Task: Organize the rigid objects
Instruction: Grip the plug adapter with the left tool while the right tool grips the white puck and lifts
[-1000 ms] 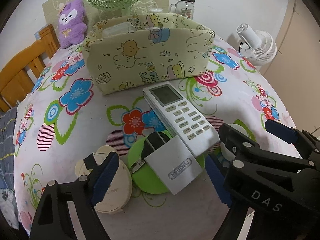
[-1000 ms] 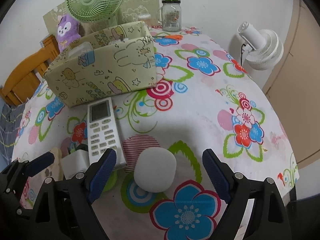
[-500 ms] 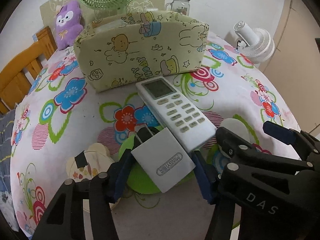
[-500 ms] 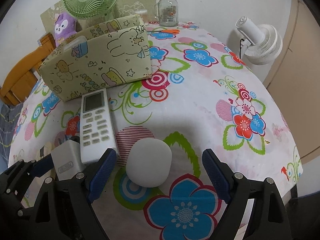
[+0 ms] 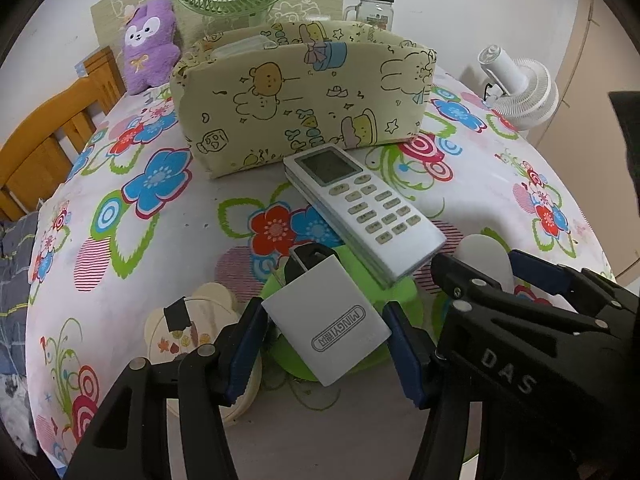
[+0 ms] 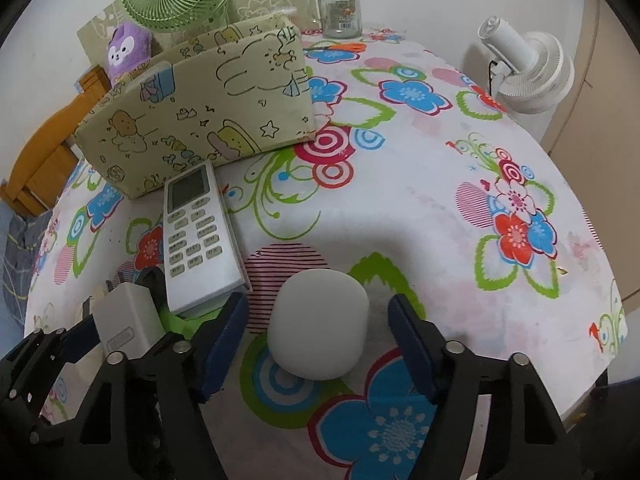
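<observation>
Charger block (image 5: 330, 322): white, rectangular, printed logo on its face, black prongs at its far end; lies partly on a green disc (image 5: 360, 304) near the tabletop's near edge. It sits between the two blue pads of the left gripper (image 5: 326, 346), both pads at its sides and apparently touching (full grip pressure cannot be told). A second ago the left fingers stood wide apart and short of the block; they have since moved forward and closed in around it.

Remote control (image 5: 362, 208): white, screen end toward the fabric storage box (image 5: 304, 96), button end overlapping the green disc, just beside the charger block.

White rounded object (image 6: 318, 324): smooth, pebble-like, on the floral tablecloth (image 6: 420, 208) near the near edge. It lies between the fingers of the right gripper (image 6: 318, 344), which are spread wide with a gap on each side, touching nothing. Earlier it lay farther ahead of the fingertips; now the fingers flank it.

Round beige item (image 5: 200, 328): with black tab, left of the disc, behind the left gripper's left finger.
</observation>
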A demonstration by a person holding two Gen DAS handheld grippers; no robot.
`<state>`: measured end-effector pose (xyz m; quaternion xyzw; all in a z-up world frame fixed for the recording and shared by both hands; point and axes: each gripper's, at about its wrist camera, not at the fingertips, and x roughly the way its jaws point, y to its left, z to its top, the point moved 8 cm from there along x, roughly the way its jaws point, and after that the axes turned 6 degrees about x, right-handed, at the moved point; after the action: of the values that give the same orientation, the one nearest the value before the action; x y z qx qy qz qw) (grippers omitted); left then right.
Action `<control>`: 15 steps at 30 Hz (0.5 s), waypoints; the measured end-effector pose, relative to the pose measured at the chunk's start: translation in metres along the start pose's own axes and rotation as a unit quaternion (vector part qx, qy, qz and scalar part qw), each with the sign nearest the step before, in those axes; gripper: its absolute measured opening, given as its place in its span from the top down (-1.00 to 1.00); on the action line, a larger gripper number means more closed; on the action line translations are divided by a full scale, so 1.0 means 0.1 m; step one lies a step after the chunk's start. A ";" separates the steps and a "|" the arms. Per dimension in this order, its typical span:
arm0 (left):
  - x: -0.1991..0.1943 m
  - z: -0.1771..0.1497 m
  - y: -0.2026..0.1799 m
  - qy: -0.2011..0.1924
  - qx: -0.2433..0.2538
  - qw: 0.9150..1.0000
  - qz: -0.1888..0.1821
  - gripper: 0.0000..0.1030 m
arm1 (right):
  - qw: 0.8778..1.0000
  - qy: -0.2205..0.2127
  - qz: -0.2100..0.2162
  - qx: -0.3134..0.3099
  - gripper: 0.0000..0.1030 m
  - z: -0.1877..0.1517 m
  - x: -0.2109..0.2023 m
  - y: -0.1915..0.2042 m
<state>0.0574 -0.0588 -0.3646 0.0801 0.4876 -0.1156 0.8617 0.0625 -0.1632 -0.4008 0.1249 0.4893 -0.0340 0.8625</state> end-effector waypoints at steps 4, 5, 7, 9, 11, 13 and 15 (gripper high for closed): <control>0.01 0.00 0.00 0.000 -0.001 1.000 0.003 -0.19 | 1.000 -0.001 -0.015 -0.012 -0.01 0.02 0.02 0.00; 0.01 0.00 0.00 0.000 -0.004 1.000 0.001 -0.19 | 1.000 -0.001 -0.015 -0.004 -0.01 0.03 0.01 -0.01; 0.01 0.01 0.01 0.001 -0.010 1.000 -0.003 -0.19 | 1.000 -0.003 -0.017 0.000 -0.01 0.05 0.00 -0.02; -0.01 0.04 0.02 -0.003 -0.012 1.000 -0.001 -0.19 | 1.000 -0.011 -0.022 -0.005 -0.01 0.09 -0.03 -0.01; -0.03 0.07 0.01 -0.007 -0.014 1.000 -0.003 -0.19 | 1.000 -0.017 -0.023 -0.007 -0.01 0.14 -0.06 0.00; -0.05 0.12 0.01 -0.013 -0.016 1.000 -0.003 -0.19 | 1.000 -0.021 -0.022 -0.007 -0.01 0.20 -0.09 0.00; -0.08 0.16 0.02 -0.018 -0.017 1.000 -0.003 -0.18 | 0.999 -0.027 -0.024 -0.007 -0.01 0.25 -0.13 0.00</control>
<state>0.0676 -0.0603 -0.3494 0.0618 0.4740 -0.1111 0.8713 0.0765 -0.1697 -0.3776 0.1063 0.4689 -0.0542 0.8751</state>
